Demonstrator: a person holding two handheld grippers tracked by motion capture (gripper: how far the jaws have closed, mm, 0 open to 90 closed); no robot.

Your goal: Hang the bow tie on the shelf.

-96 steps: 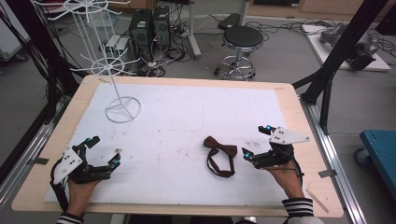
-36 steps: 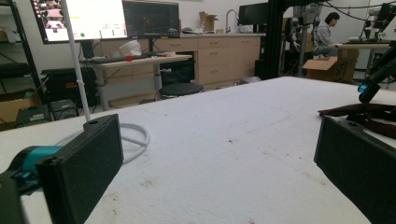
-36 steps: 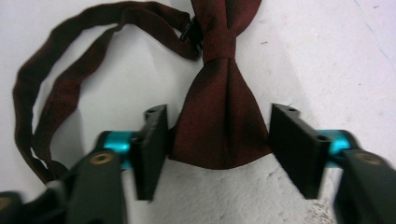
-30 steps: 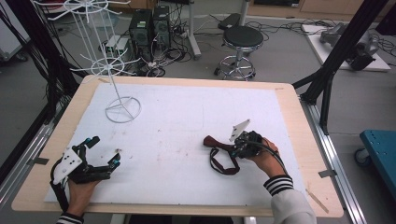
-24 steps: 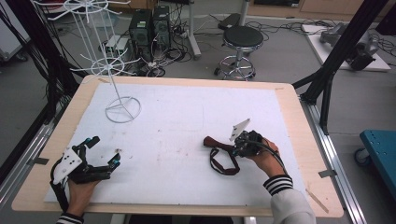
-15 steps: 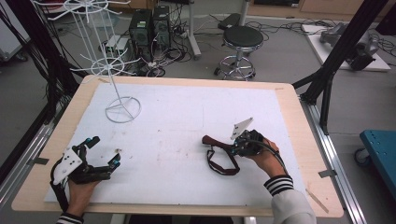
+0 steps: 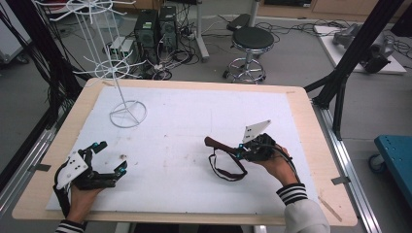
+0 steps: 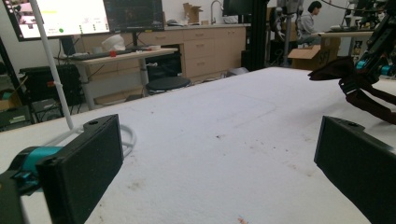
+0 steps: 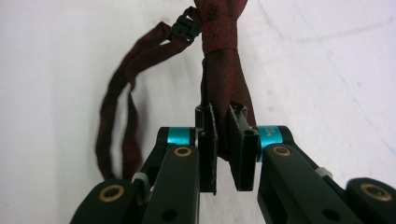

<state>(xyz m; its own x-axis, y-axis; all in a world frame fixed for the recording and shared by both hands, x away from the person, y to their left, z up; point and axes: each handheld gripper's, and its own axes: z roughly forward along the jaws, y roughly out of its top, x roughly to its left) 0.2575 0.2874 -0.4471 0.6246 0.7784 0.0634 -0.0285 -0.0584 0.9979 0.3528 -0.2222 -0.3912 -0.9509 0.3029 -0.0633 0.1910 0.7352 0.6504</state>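
A dark red bow tie (image 7: 219,144) with a thin looped strap (image 7: 226,170) lies right of the middle of the white mat. My right gripper (image 7: 238,151) comes at it from the right and is shut on one wing of the bow. In the right gripper view the pads (image 9: 207,140) pinch the bow tie (image 9: 219,70), and the strap (image 9: 116,116) trails off to the left. My left gripper (image 7: 111,156) rests near the front left corner, jaws wide apart and nothing between them (image 8: 219,172). From there the bow tie (image 8: 345,74) hangs at the far right.
A white wire display stand (image 7: 127,114) rises from its ring base at the back left of the mat; its pole (image 8: 51,70) shows in the left gripper view. The wooden table edge (image 7: 311,126) frames the white mat (image 7: 194,111). Stool and computers stand beyond the table.
My right gripper has moved left from the front right edge to the bow tie and closed on its wing. Over the last second almost nothing shifted. The left gripper has stayed put.
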